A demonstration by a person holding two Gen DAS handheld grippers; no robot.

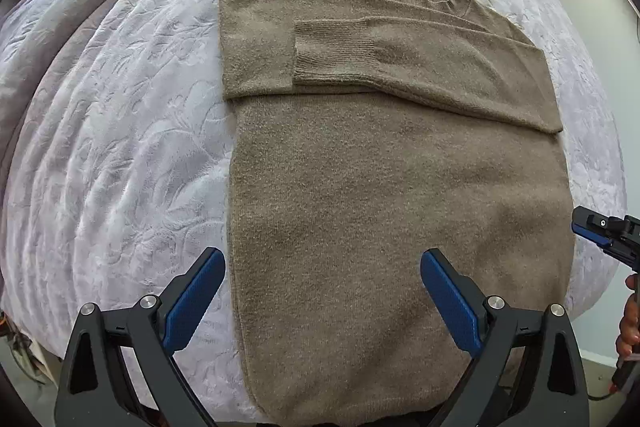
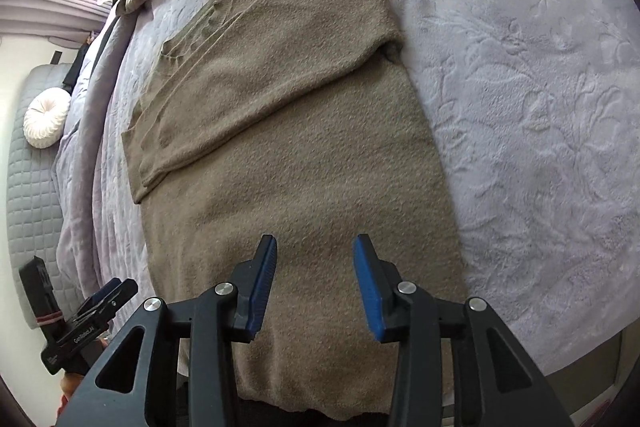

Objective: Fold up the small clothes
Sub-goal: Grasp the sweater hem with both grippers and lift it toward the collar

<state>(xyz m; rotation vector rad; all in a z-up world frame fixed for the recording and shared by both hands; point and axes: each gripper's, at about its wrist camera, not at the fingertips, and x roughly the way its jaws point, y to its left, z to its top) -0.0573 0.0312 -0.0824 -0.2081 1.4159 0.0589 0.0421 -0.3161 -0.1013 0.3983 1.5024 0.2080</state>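
Sleeves are folded across the sweater [image 1: 400, 195]; my left gripper [image 1: 322, 291] and right gripper [image 2: 314, 283] hover with jaws apart, empty. Next I grab the hem at the bed's [image 1: 120, 147] near edge.

Both wrist views looking steeply down from close above the bed [image 1: 120, 147], left from the hem's left side, right more obliquely; shared: olive sweater [image 1: 380, 187].
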